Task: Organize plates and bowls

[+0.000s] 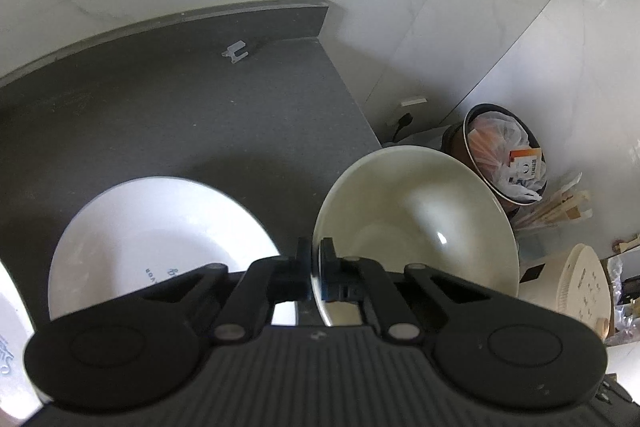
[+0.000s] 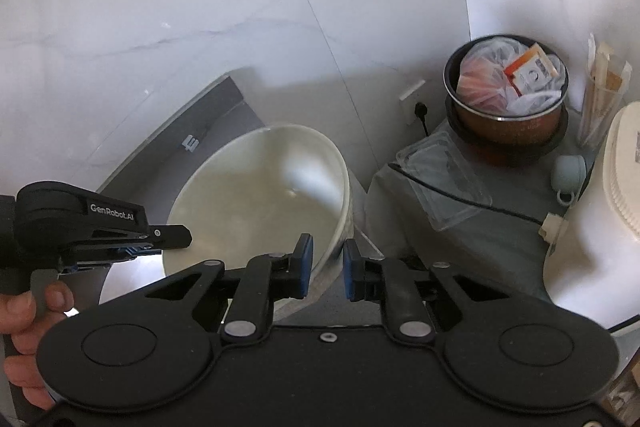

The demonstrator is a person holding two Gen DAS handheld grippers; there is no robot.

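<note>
My left gripper [image 1: 316,269] is clamped on the near rim of the cream bowl [image 1: 416,223], one finger inside and one outside, holding it up past the right edge of the dark counter [image 1: 180,115]; a white plate [image 1: 160,239] lies flat on that counter to the bowl's left; my right gripper [image 2: 325,269] has its jaws apart, its blue pads [image 2: 306,265] straddling the bowl's near wall without touching that I can see; beyond stand a brown pot [image 2: 506,95] stuffed with plastic bags and a white appliance [image 2: 600,211].
</note>
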